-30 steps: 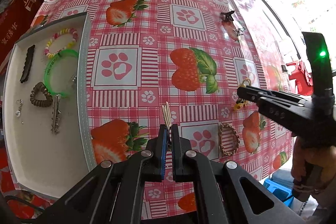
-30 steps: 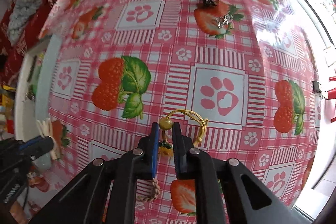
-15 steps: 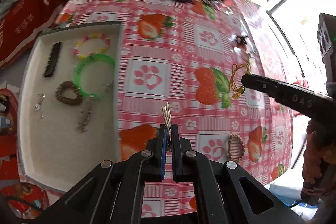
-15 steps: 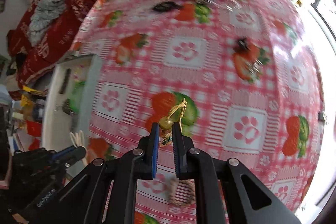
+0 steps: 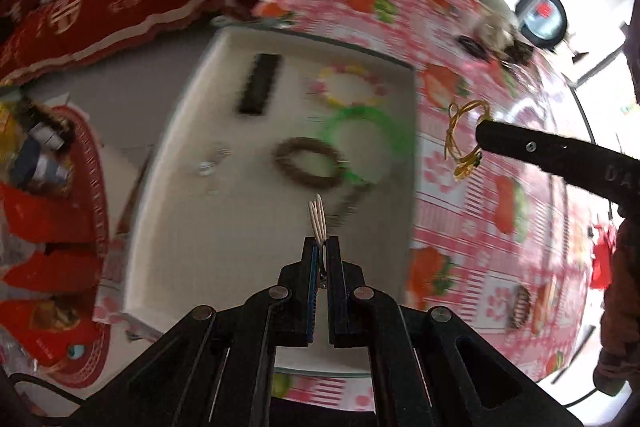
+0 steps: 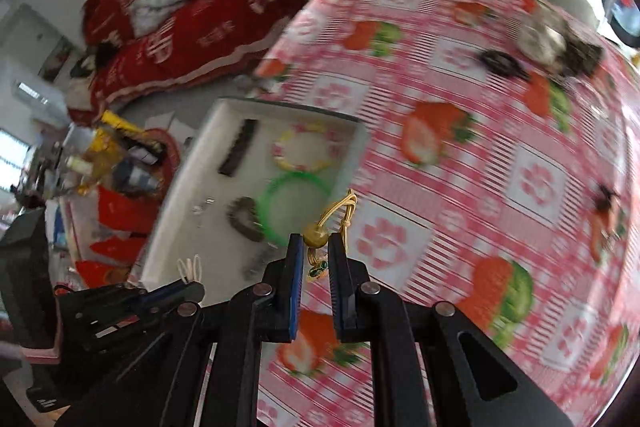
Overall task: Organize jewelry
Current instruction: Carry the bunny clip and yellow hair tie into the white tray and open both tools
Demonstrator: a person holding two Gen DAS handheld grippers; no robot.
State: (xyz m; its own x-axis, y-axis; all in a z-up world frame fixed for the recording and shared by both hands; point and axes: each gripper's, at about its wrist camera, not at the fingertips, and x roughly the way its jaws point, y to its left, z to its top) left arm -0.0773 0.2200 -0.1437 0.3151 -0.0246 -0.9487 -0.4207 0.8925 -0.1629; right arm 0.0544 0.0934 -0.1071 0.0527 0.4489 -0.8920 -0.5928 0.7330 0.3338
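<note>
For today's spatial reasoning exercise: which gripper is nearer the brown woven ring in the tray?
Left. The left gripper hangs over the tray just short of the brown ring; the right gripper sits beyond the tray's edge.

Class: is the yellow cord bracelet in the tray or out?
Out: the right tool holds the bracelet above the tablecloth, beside the tray.

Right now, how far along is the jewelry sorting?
Partly done. The white tray already holds a green bangle, a beaded bracelet, a brown braided ring and a black clip. The left tool grips a pale hair clip; the right tool carries a gold cord bracelet. A woven bracelet and far-end hair pieces remain.
</note>
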